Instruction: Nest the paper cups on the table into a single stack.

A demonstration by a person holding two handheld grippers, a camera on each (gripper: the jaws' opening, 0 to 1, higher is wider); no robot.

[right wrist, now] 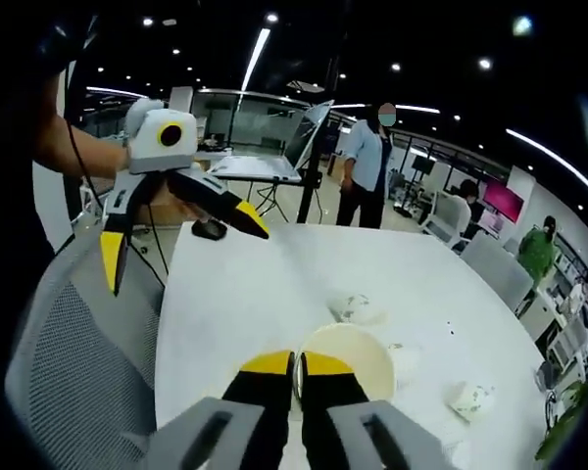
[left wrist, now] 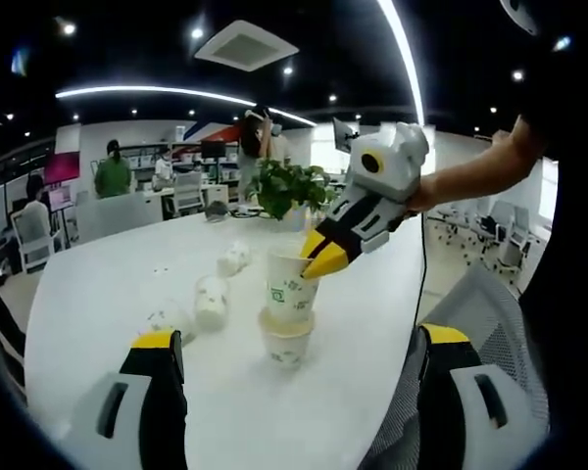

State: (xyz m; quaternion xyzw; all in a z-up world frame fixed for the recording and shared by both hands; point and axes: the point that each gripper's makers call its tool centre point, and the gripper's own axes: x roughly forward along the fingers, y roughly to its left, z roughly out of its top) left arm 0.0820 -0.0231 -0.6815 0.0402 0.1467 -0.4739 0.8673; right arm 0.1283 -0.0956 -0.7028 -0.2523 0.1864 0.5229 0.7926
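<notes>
An open-plan office surrounds my white table (left wrist: 98,294), where I count five paper cups: three lying loose (left wrist: 211,299) and two upright near the table's edge. My right claw (left wrist: 323,257) is pinched tight on the rim of the upper cup (left wrist: 292,284), seated partway into the lower cup (left wrist: 286,343). My left claw (right wrist: 176,230) hangs spread wide and empty beyond the table's edge, with bare tabletop beside the cups.

Light: bright, even — from ceiling strips (left wrist: 402,49) and small spotlights overhead.
Table (left wrist: 127,274): glaring white, shadows faint.
Edges: strongly bent by the fisheye — straight lines curve.
Focus: centre fairly sharp, far office soft, the cups' print blurry.
</notes>
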